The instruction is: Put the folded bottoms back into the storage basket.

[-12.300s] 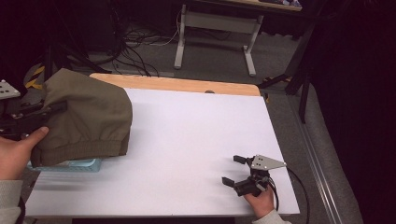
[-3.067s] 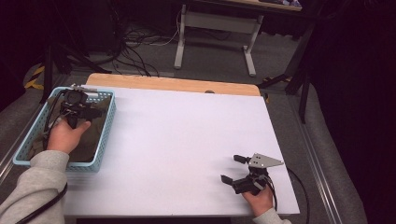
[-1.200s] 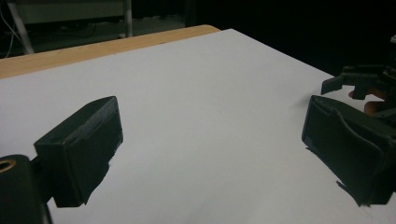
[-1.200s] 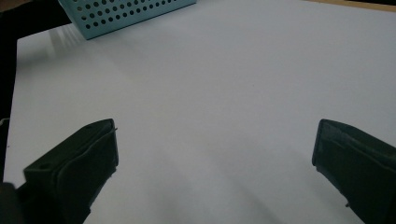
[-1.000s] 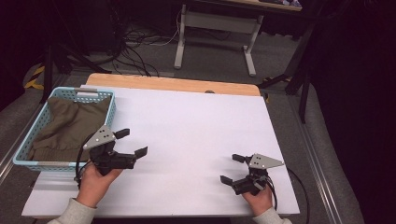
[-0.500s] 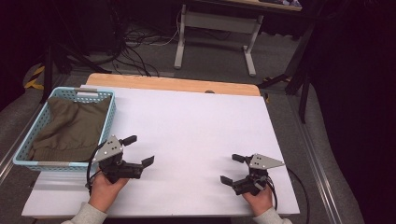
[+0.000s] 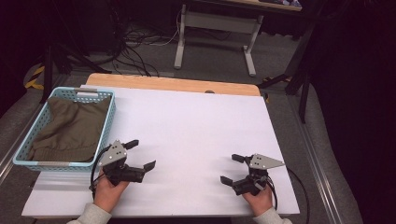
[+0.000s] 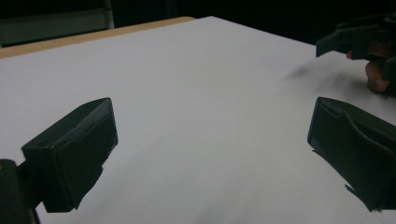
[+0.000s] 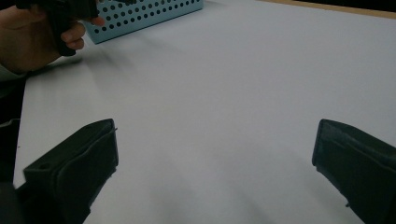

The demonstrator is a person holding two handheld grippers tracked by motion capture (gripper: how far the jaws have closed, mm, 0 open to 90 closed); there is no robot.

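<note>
Left gripper (image 7: 140,155) has been brought off the basket (image 7: 110,122) and down to the near-left of the worktop (image 7: 196,126); since half a second ago it is barely shifted. Right gripper (image 7: 232,169) is unchanged at the near-right.

Left fingers (image 8: 74,149) are spread wide, nothing held between them; bare worktop is seen through the gap in the left gripper view. Right fingers (image 9: 74,163) are likewise spread wide and empty. Both grippers are held low over the worktop, pointed inward toward each other, well apart.

Olive cloth (image 7: 70,128) is lying bunched inside the blue basket at the far-left worktop edge, filling most of it. Basket is just beside the left gripper, on its outer side; no contact is seen. A perforated basket wall (image 9: 149,14) and the left hand (image 9: 32,37) are seen at the top left of the right gripper view. The right gripper's finger is seen at the top right of the left gripper view.
</note>
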